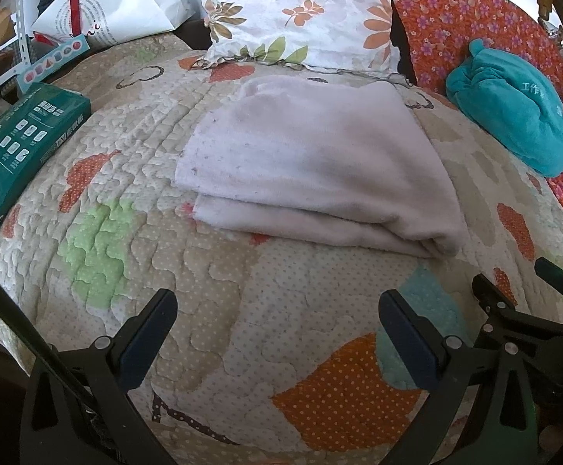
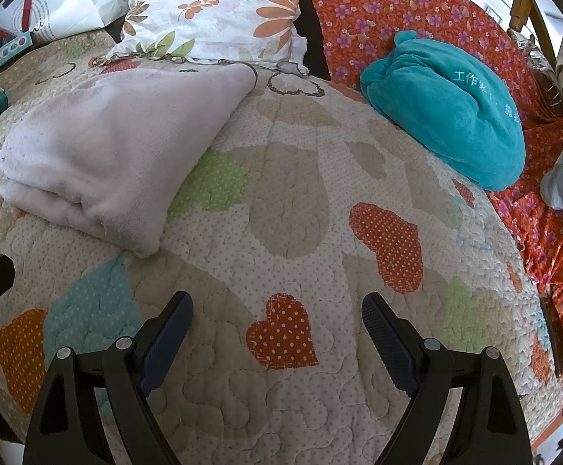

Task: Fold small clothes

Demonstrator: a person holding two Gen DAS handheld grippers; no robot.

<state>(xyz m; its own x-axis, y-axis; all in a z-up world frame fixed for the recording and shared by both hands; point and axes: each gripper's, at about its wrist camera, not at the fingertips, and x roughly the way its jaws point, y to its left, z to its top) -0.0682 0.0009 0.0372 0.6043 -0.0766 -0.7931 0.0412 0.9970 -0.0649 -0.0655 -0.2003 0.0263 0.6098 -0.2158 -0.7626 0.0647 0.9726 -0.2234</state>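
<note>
I see one folded white cloth (image 1: 312, 162) at frame centre and one teal cloth (image 1: 514, 116) upper right. My left hand-held gripper (image 1: 277, 310) and right hand-held gripper (image 2: 277, 314) are both spread, empty.

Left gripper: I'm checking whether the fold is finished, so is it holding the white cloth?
No, the left gripper is open over bare quilt, apart from the folded white cloth.
</note>
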